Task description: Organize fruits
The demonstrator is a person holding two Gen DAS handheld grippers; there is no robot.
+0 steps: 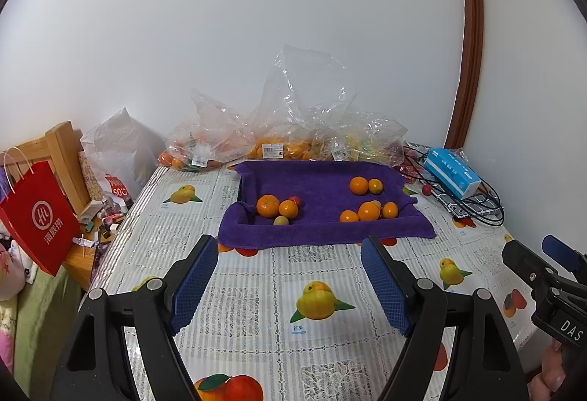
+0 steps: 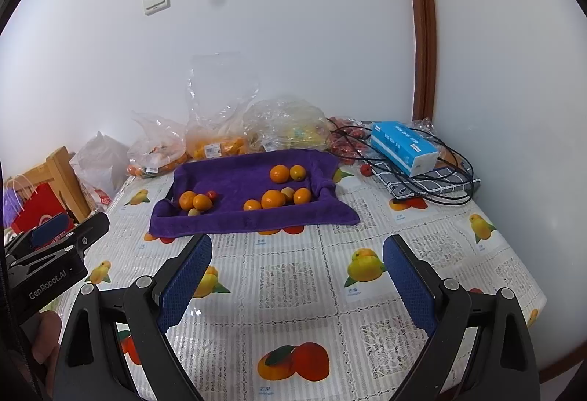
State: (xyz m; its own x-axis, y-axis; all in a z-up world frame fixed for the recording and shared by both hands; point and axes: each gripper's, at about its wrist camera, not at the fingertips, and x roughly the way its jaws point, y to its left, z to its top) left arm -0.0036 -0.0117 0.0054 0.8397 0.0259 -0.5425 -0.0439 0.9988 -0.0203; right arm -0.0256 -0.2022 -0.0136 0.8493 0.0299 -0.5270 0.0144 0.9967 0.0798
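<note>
A tray lined with a purple towel [image 1: 315, 188] [image 2: 238, 177] sits on the table's far half. Several oranges lie in it in three clusters: left [image 1: 268, 206] [image 2: 188, 200], far right [image 1: 358, 185] [image 2: 279, 173] and front right [image 1: 368, 211] [image 2: 273, 199]. A small red fruit [image 1: 294, 200] [image 2: 211, 194] lies by the left cluster. My left gripper [image 1: 290, 250] is open and empty, hovering short of the towel's front edge. My right gripper [image 2: 298, 247] is open and empty, also short of the towel. Each gripper shows at the other view's edge.
Clear plastic bags of fruit [image 1: 271, 140] [image 2: 216, 140] line the wall behind the tray. A blue tissue box [image 1: 451, 173] [image 2: 403, 148] lies on cables and a checked cloth at the right. A loose red fruit [image 1: 426, 189] [image 2: 365, 170] lies there. A red paper bag [image 1: 36, 217] hangs left.
</note>
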